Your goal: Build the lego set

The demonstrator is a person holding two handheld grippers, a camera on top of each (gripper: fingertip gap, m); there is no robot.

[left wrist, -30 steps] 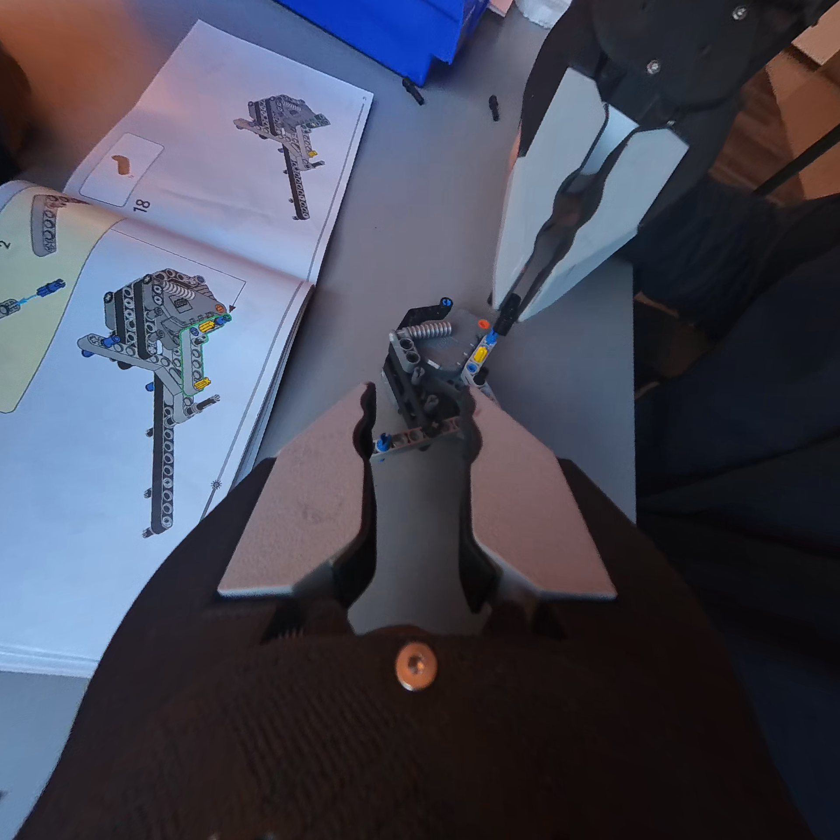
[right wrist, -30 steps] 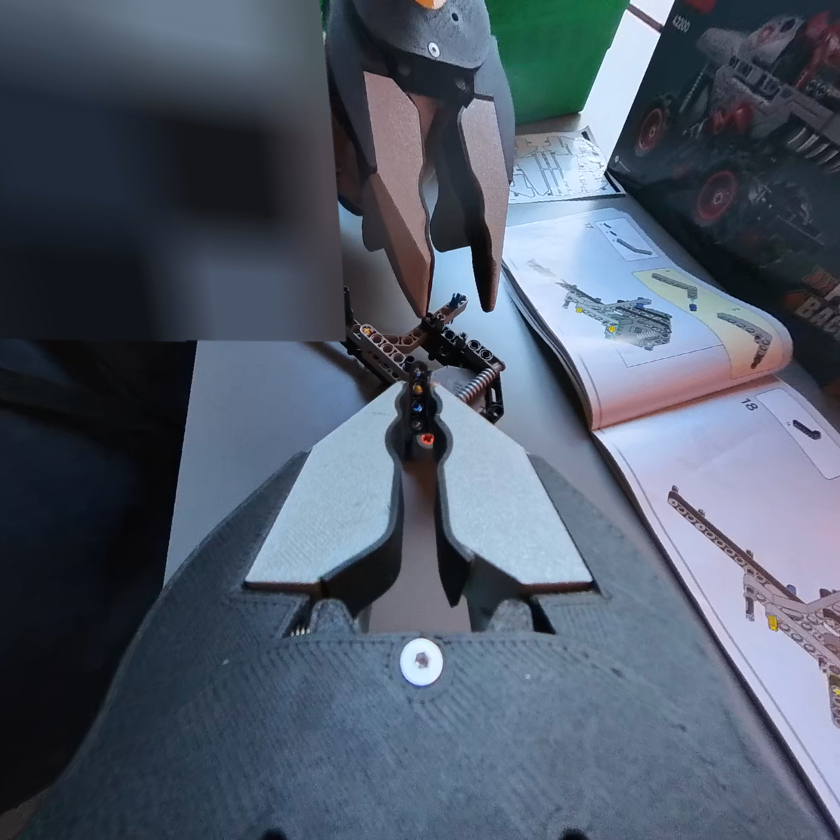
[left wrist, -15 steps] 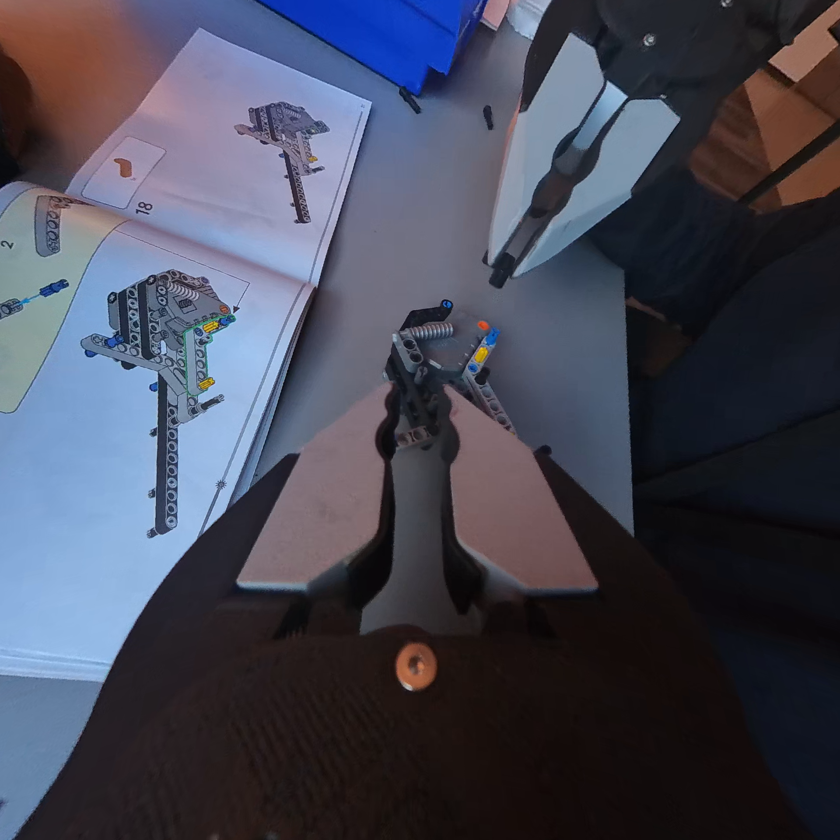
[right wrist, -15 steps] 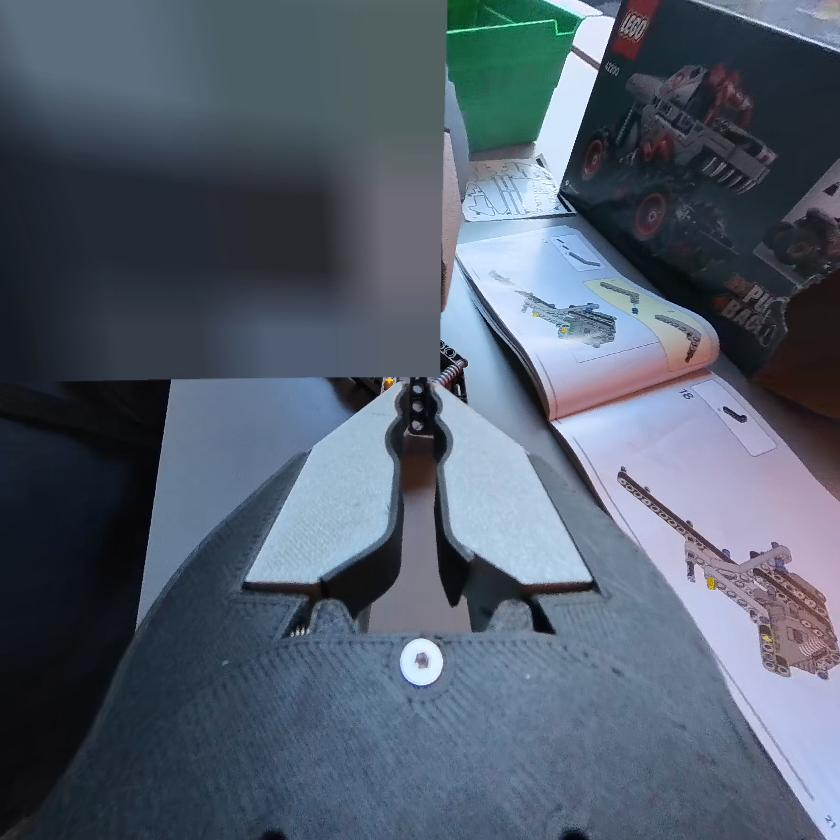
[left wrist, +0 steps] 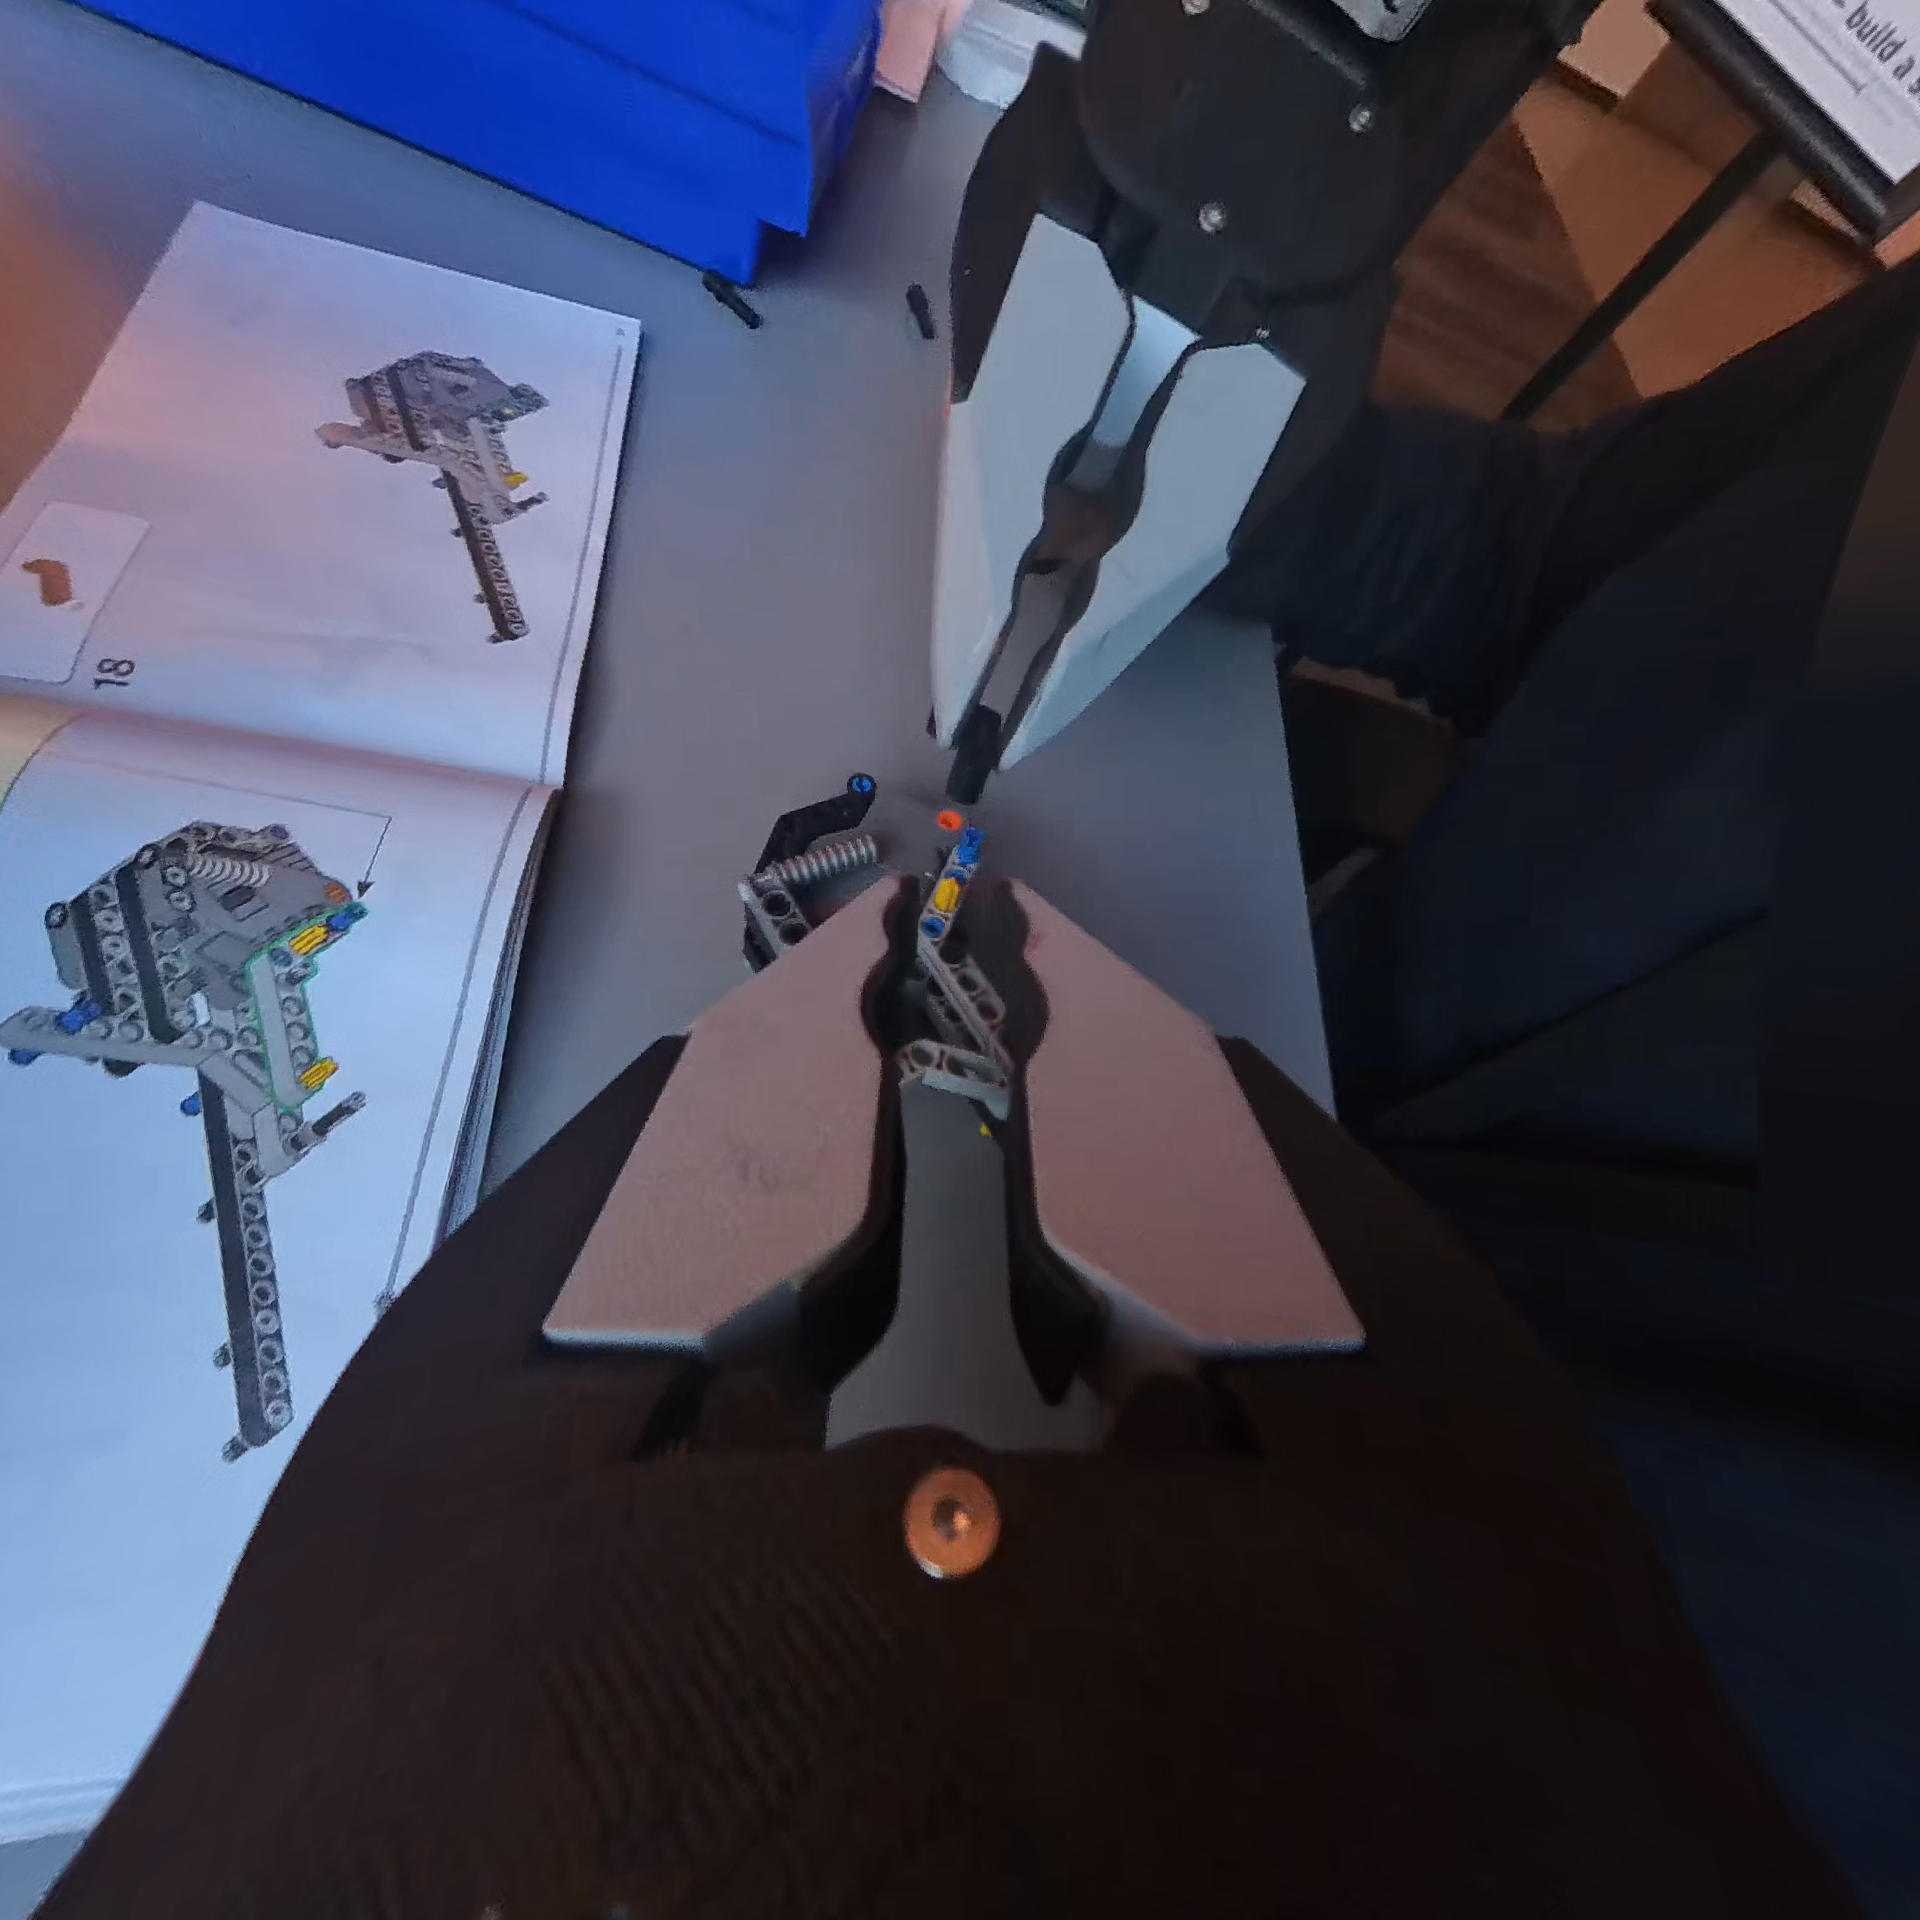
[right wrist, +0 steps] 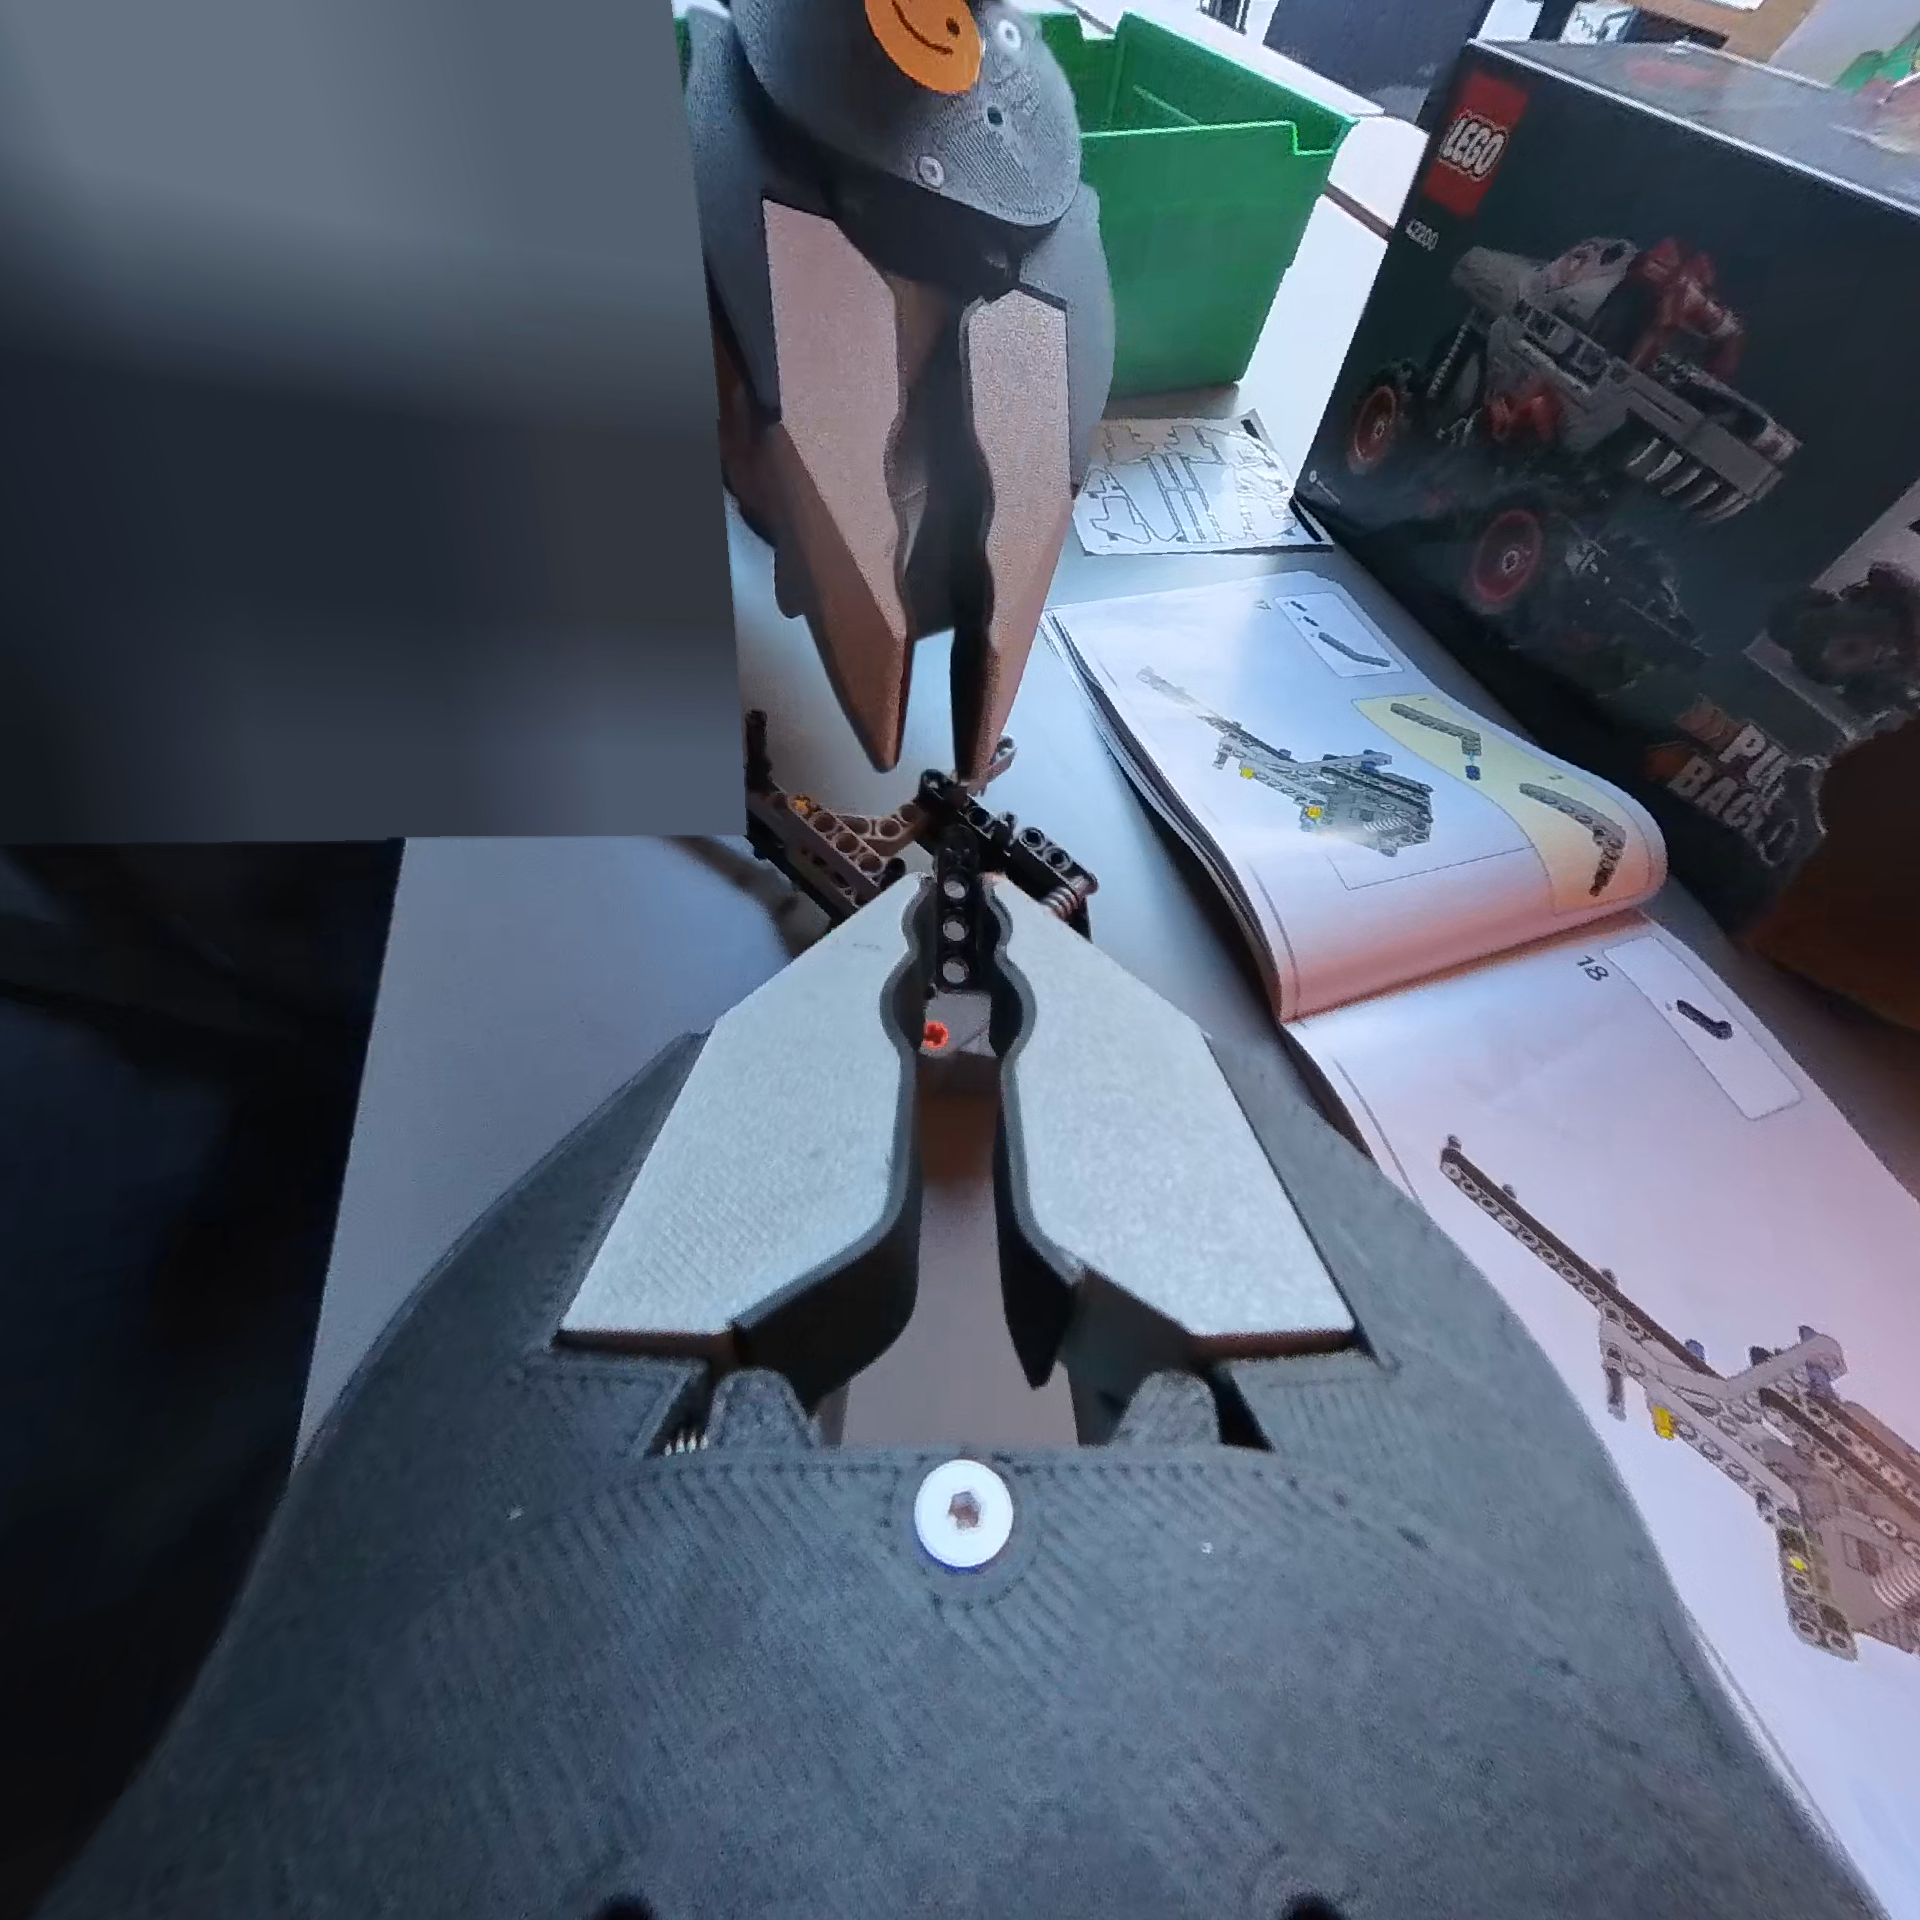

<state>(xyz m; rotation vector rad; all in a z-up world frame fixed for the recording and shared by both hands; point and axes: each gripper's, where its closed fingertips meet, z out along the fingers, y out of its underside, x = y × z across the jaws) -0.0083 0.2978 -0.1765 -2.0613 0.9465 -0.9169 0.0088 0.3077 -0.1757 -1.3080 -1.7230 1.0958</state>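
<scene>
Pinching a short black holed beam (right wrist: 956, 935) lengthwise, the right gripper (left wrist: 971, 764) hangs at centre frame, just above the grey-and-black lego assembly (left wrist: 940, 971) clamped by the left gripper (left wrist: 951, 904).

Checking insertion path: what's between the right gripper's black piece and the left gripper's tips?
Left wrist view: only the assembly's end, with its orange pin and blue pin.

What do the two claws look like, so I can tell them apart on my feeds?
Left claw: dark ribbed printed body, pinkish-brown flat wedge pads, copper-coloured screw, orange round sticker on top. Right claw: dark grey ribbed body, pale grey textured pads, white screw. Both have wavy inner finger edges.
</scene>
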